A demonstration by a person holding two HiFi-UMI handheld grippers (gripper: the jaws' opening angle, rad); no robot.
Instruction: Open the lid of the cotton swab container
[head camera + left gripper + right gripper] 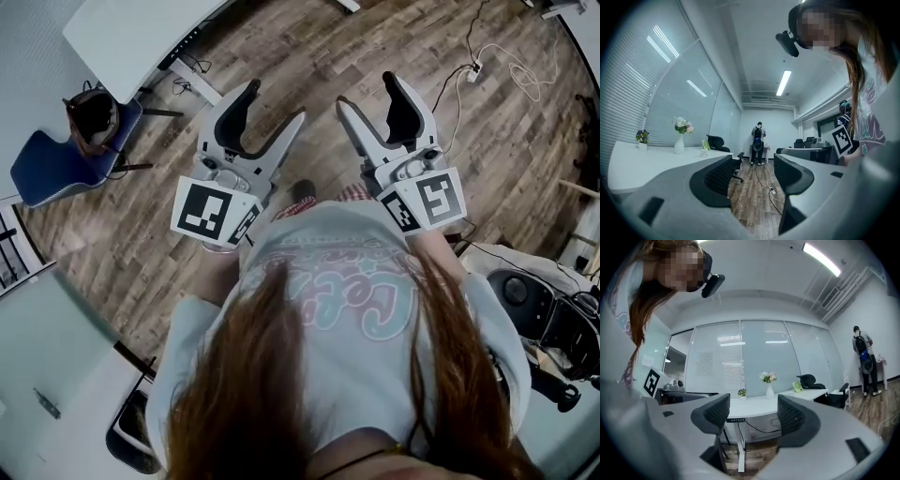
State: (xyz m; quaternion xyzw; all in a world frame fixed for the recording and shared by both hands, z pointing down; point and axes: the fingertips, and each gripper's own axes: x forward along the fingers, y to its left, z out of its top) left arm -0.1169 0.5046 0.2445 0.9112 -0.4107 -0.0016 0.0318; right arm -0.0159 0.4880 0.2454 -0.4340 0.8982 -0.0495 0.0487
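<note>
Open office, pale walls and slatted blinds, wooden floor (309, 56) underfoot, and nothing is on a work surface in front of the person yet. Closest in, both tools are held out level at chest height. The left gripper (277, 101) has its jaws spread wide with only floor showing between the ribbed pads. The right gripper (367, 91) is the same, jaws well apart and nothing in them.

Further out, below and to the left, a blue chair (56, 164) carries a dark bag (92, 114), and a cable (475, 67) trails across the boards. Beyond that, the right gripper view looks at a long white desk (754, 404) with a vase of flowers (768, 383) and a small potted plant (742, 393). At the far wall a second person (758, 140) stands facing away.

The cotton swab container shows in no view. A few small items sit near the vase, but they're too small to name.

So the step in hand looks like the approach, with the lid untouched. To do it well, I'd find the container first and square up to it. Keep both sets of jaws wide until they're around it. One gripper should probably clamp the body low down while the other takes the lid by its edge. A light tub will likely skid or tip if it's pulled one-handed, and the swabs could spill.
</note>
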